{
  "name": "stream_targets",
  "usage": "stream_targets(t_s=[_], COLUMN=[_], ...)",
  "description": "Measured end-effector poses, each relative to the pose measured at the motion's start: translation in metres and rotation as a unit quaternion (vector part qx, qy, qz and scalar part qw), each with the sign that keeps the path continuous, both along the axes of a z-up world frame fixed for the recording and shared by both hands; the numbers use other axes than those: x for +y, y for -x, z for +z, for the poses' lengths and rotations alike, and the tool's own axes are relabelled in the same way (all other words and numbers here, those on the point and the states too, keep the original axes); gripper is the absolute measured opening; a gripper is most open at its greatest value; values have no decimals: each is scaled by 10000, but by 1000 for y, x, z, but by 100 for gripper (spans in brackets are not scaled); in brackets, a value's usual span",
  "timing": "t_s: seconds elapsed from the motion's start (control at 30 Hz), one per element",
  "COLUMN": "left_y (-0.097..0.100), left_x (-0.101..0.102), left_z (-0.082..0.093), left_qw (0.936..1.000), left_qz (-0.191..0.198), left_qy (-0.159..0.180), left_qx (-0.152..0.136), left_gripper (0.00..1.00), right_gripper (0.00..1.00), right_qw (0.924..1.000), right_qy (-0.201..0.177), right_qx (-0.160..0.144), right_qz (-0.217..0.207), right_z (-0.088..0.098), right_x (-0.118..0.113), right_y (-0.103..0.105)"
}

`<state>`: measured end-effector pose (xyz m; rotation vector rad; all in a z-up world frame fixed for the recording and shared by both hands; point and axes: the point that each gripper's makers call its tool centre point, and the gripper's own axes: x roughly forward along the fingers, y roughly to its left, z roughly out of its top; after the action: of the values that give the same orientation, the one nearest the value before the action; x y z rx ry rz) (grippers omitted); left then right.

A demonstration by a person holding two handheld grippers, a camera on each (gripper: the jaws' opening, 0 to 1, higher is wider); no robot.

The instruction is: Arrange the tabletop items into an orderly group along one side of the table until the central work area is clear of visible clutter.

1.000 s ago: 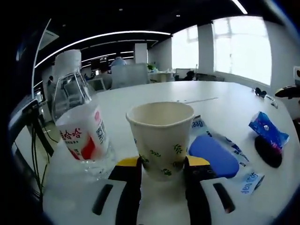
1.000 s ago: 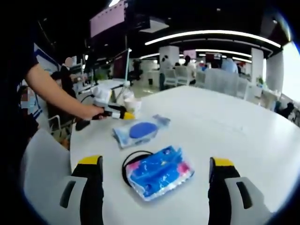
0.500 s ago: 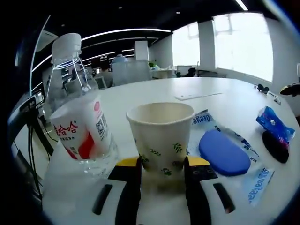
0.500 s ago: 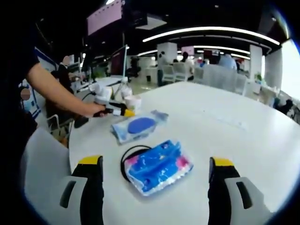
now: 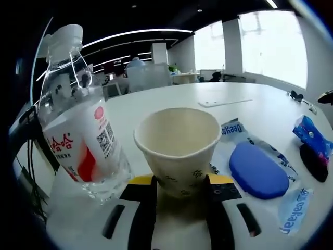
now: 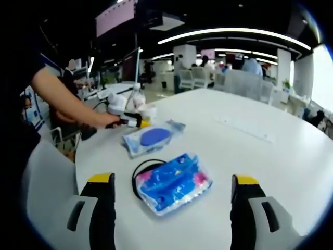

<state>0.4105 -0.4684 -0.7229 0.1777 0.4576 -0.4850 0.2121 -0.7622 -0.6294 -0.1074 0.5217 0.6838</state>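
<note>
My left gripper (image 5: 179,188) is closed on the base of a paper cup (image 5: 178,146), printed with small green leaves; what I can see of its inside through the open mouth is empty. Touching or just beside the cup stands a clear water bottle (image 5: 78,130) with a white cap and a red-and-white label bearing Chinese characters and a QR code, close to the desk (image 5: 171,96) edge nearest me. On the cup's other side lies a clear packet (image 5: 260,166) holding a blue oval pad, printed "Deeyeo". Farther toward the middle of the desk a blue tissue pack (image 6: 173,182) lies on a black ring (image 6: 141,170). My right gripper (image 6: 171,208) is wide open, holding nothing, its jaws either side of the tissue pack but short of it. In the right gripper view my hand (image 6: 106,121) grips the left tool near the desk edge.
</note>
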Motion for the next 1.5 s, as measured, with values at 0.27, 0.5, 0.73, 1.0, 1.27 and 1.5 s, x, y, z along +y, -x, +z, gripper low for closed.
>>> stream_targets(t_s=[0.27, 0.5, 0.73, 1.0, 1.27, 1.5], left_y=[1, 4, 10, 18, 31, 41], left_x=[4, 3, 2, 4, 6, -3], left_z=[-4, -5, -5, 3, 10, 17], left_qw=[9998, 9998, 9995, 9994, 9992, 9995], left_qz=[82, 133, 189, 285, 343, 228], left_qy=[-168, -21, -30, 49, 101, 138], left_qx=[40, 171, 260, 204, 204, 187], left_gripper=[34, 35, 39, 40, 39, 42], right_gripper=[89, 88, 88, 88, 88, 88], right_qw=[10000, 10000, 10000, 9999, 9997, 9995], right_qy=[15, -13, -67, -137, -226, -279], right_qx=[21, 57, 28, -10, -76, -139], right_qz=[0, 18, 12, -5, 26, 51], right_z=[-2, -4, 0, 3, 7, 12], right_x=[0, 2, 2, 1, 6, 9], right_y=[1, 3, 1, 2, 4, 4])
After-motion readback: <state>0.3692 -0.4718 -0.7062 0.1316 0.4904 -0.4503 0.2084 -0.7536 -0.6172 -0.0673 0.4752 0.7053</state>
